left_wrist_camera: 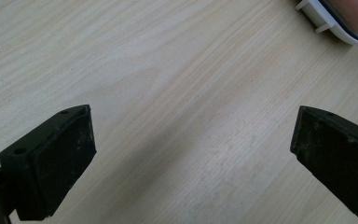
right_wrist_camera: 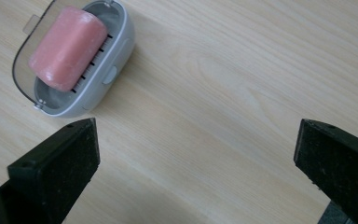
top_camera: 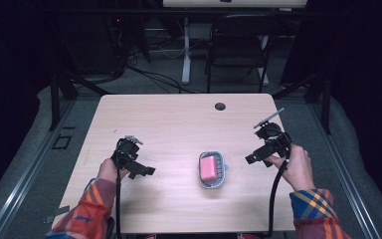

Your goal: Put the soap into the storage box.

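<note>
At left of the high view the left claw point(top_camera: 145, 171) gapes wide and empty; the pink soap bar point(top_camera: 209, 168) lies in its grey dish point(top_camera: 222, 178) at centre of the surface point(top_camera: 179, 124). It looks light, firm and likely slick, so pinch its long sides. The right claw point(top_camera: 252, 158), at right, stands wide and empty.

Soap in a dish at the table's middle, a gripper to either side

The soap point(top_camera: 209, 169) is lain in the dish point(top_camera: 213, 183), right of centre on the table point(top_camera: 179, 119). The left gripper point(top_camera: 140, 169) is placed well apart at the dish's left, the right gripper point(top_camera: 256, 156) near its right. A chair point(top_camera: 238, 47) is set at the frame's top, behind the table.
</note>
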